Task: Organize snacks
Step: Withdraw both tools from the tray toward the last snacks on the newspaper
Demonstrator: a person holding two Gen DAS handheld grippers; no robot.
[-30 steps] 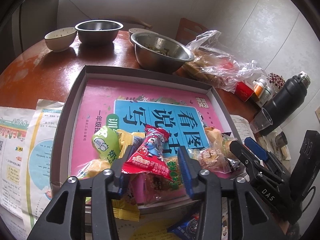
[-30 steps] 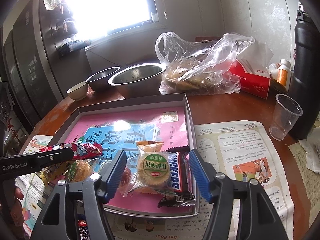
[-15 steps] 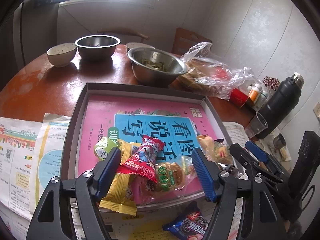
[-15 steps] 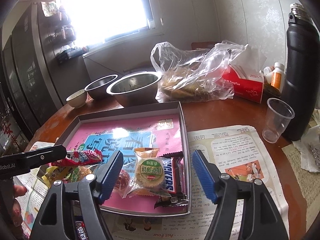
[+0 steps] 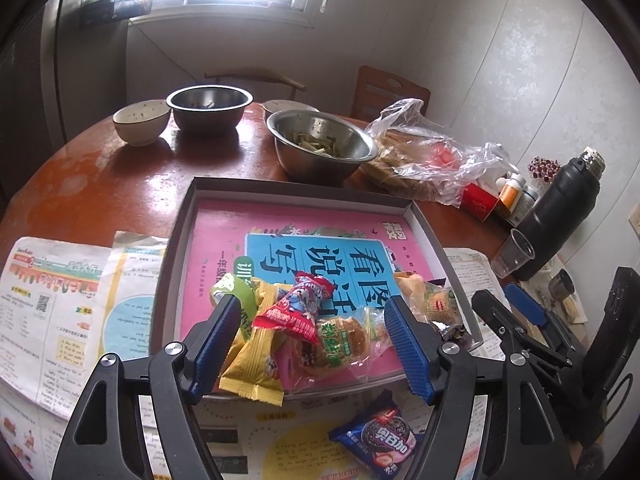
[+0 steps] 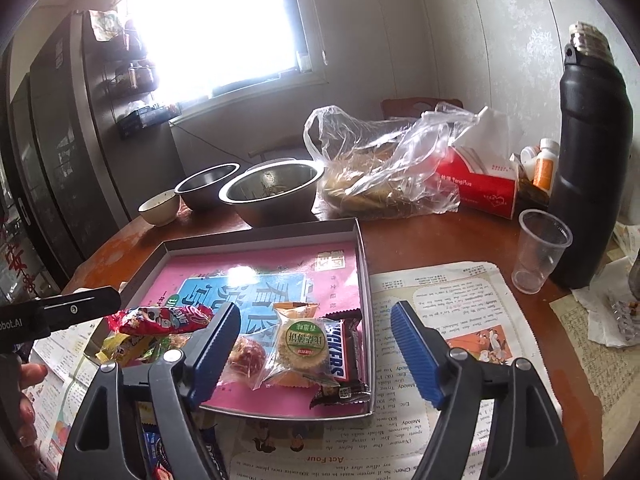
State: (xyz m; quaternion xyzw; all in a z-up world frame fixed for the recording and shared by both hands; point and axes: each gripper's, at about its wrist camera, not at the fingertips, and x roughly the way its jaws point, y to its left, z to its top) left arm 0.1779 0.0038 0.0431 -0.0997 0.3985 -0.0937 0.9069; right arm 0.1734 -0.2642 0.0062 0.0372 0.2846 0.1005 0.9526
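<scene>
Though looking straight onto the heap, found the left gripper [image 5: 312, 302] spread wide and pinching nothing, its pads either side of the pile at the near end of the tray [image 5: 176, 240]. Found the right gripper [image 6: 315, 307] likewise spread and bare, poised over the tray's near right corner.

Counted most snacks as already inside, lying on the pink book [image 5: 320, 220] that lines the tray. Noted a red pack [image 5: 296, 308] topmost on the left-hand pile, over a green pack [image 5: 232, 288], a yellow pack [image 5: 252, 372] and a biscuit [image 5: 340, 340]. Noted the yellow pack drooping over the near wall (half in, half out). Saw on the right a round cracker [image 6: 300, 340] touching a Snickers [image 6: 340, 348], with a reddish sweet [image 6: 248, 356] just beside.

Spotted one blue pack [image 5: 384, 436] outside, on the newspaper [image 6: 440, 292] just before the tray's near wall.

Judged the task well along but unfinished: gathering nearly done, with the blue pack left to bring in. Judged sorting barely begun, since everything crowds the near end in a jumble. Would expect the slippery wrappers to slide on one another when pinched.
</scene>
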